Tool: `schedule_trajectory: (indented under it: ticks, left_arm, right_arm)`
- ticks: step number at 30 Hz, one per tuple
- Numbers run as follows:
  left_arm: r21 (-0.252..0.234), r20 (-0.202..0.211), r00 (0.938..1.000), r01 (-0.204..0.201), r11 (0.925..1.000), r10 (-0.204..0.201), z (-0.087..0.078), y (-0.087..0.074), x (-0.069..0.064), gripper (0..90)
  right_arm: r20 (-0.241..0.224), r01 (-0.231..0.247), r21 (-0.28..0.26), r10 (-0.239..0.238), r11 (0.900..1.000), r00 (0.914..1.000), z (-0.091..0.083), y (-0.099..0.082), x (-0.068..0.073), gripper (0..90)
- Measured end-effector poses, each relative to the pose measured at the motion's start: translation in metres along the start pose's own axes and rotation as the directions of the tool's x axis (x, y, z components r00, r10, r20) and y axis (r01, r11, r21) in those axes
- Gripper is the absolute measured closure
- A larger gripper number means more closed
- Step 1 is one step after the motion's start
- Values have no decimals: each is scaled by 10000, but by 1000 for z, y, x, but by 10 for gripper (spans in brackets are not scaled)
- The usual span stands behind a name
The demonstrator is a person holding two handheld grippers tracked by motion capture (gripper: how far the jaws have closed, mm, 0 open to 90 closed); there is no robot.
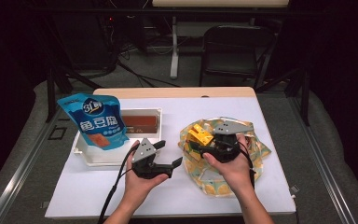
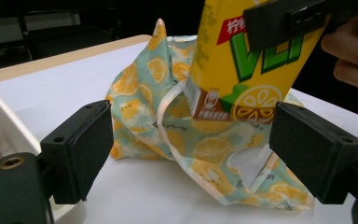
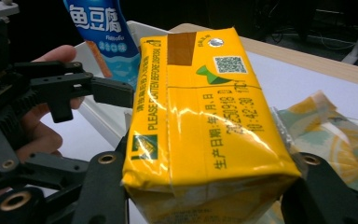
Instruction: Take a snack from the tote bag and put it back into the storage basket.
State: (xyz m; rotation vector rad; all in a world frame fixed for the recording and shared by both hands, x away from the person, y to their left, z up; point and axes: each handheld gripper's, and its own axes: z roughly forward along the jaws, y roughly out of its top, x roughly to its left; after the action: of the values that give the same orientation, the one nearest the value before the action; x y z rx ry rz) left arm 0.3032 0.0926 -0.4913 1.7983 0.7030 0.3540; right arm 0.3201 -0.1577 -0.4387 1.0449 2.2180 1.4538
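Yellow drink carton (image 3: 205,126) clamped in right tongs (image 1: 208,140), left tongs (image 1: 168,154) released beside it

From the left gripper view I lose the top of the yellow drink carton (image 2: 242,70) past the upper edge, and the right gripper (image 2: 303,18) covers part of its print. In the right gripper view the carton hides its own jaw pads, and the blue snack pouch (image 3: 105,32) is cut off at the top. In the high view, that pouch (image 1: 95,122) covers the white tray's (image 1: 103,158) far-left corner.
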Motion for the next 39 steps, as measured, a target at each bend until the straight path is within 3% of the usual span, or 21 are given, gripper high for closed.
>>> schedule_trajectory:
  ticks: [13, 15, 16, 17, 19, 20, 22, 23, 27, 30, 34, 38, 39]
  left_arm:
    - [21, 73, 9995, -314, 9995, 314, 14, -4, -16, 105]
    - [5, -159, 9991, -385, 9993, 385, 17, -4, -19, 84]
    - [14, -63, 9992, -400, 9992, 400, 18, -4, -20, 91]
    - [17, -314, 9982, -511, 9987, 512, 19, -5, -22, 84]
    - [50, -104, 9984, -561, 9984, 561, 20, -5, -23, 82]
    - [63, -333, 9975, -626, 9980, 627, 21, -6, -24, 79]
    - [60, -212, 9979, -618, 9981, 619, 23, -6, -25, 78]
    - [72, -415, 9969, -662, 9978, 664, 23, -6, -26, 78]
    - [59, -264, 9977, -621, 9981, 622, 26, -7, -27, 82]
    - [14, -576, 9964, -626, 9980, 626, 27, -8, -29, 91]
    - [-62, -454, 9977, -502, 9987, 499, 27, -8, -28, 121]
    - [-277, -775, 9962, -432, 9987, 410, 27, -8, -28, 152]
    - [-237, -612, 9973, -416, 9989, 401, 27, -8, -27, 153]
  right_arm:
    - [-211, 32, 168, -28, 9999, 9998, 12, -2, 16, 506]
    - [-214, 21, 219, -16, 9998, 9998, 14, -2, 20, 506]
    - [-171, 20, 239, -16, 9997, 9999, 14, -3, 21, 505]
    - [-201, -14, 263, 19, 9997, 9998, 15, -3, 22, 505]
    - [-251, -71, 281, 78, 9996, 9997, 16, -3, 24, 505]
    - [-247, -31, 296, 38, 9996, 9997, 17, -3, 25, 505]
    - [-228, -28, 326, 35, 9995, 9997, 19, -4, 27, 505]
    - [-241, -31, 362, 39, 9993, 9997, 19, -4, 28, 505]
    - [-260, -59, 397, 69, 9992, 9996, 21, -4, 33, 504]
    - [-270, -52, 389, 63, 9992, 9996, 23, -4, 37, 504]
    - [-276, -53, 407, 64, 9992, 9996, 25, -5, 40, 503]
    - [-216, -17, 425, 26, 9991, 9998, 25, -5, 42, 503]
    - [-220, -22, 419, 31, 9991, 9998, 25, -5, 42, 503]
